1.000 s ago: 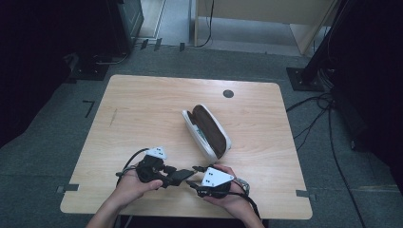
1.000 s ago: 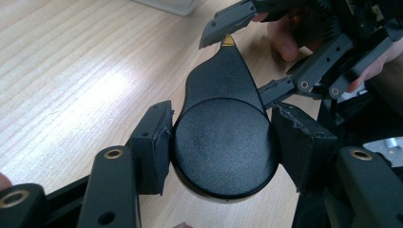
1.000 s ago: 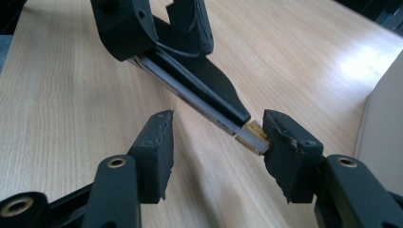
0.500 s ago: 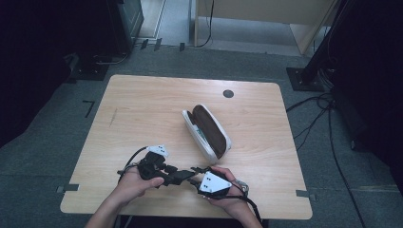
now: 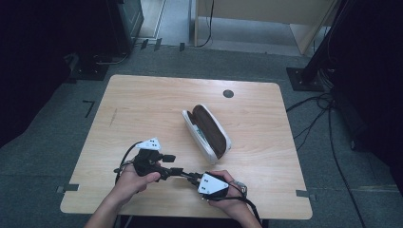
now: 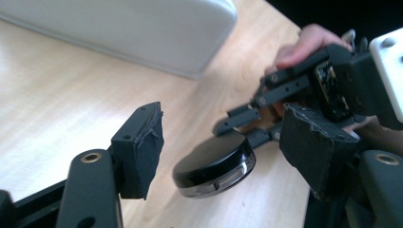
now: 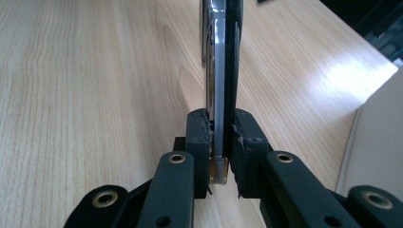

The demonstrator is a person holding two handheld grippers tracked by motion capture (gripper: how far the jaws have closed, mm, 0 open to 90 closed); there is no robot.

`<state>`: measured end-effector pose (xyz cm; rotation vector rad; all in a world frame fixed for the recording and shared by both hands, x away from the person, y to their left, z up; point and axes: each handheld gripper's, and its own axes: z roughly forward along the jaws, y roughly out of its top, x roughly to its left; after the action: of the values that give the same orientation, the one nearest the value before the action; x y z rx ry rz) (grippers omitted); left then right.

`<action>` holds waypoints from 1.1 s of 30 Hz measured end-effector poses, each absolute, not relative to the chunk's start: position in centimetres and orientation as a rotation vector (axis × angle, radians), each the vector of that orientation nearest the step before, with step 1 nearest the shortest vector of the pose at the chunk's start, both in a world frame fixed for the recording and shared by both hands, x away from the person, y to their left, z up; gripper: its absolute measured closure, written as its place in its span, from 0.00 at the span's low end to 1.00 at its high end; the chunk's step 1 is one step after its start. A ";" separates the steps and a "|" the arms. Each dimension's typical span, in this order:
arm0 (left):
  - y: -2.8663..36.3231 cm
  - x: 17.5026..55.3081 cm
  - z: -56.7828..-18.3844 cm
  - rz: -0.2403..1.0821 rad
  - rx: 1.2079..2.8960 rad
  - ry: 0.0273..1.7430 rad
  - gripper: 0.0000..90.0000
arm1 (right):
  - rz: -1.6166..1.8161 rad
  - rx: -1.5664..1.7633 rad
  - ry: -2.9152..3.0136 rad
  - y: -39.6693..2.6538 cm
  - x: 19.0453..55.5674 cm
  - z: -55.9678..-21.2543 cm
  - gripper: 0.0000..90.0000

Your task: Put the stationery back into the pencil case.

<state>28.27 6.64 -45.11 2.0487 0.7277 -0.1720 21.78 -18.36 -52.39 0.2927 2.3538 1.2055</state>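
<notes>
Now my right gripper has just closed on the round black disc, while my left gripper has just opened, completing the handover.

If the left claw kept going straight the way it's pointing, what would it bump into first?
Most likely the black round disc, which hangs between the open left claw's pads, pinched at its edge by the right claw. Behind that comes the white case, though depth is uncertain.

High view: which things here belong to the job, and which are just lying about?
In the job:
- round black disc, clamped by the right tool
- left tool, jaws open around it

Lying about:
- open white case
- dark round mark on the table
</notes>
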 end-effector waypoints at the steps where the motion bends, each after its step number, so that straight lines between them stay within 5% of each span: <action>1: 6.9 28.2 -45.0 -0.152 2.037 0.727 0.33 | 1.210 0.305 2.359 -18.4 21.9 -52.3 0.88; 10: 9.2 27.6 -45.8 -0.018 1.962 0.764 0.18 | 1.283 0.520 2.376 -19.3 22.2 -51.7 0.88; 33: 12.9 26.7 -50.6 0.259 2.011 1.021 0.12 | 1.441 0.737 2.259 -21.5 21.8 -47.4 0.88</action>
<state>26.67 12.88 -50.61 2.0114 1.0215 0.2595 21.78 -21.51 -47.39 0.7366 2.2587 1.4411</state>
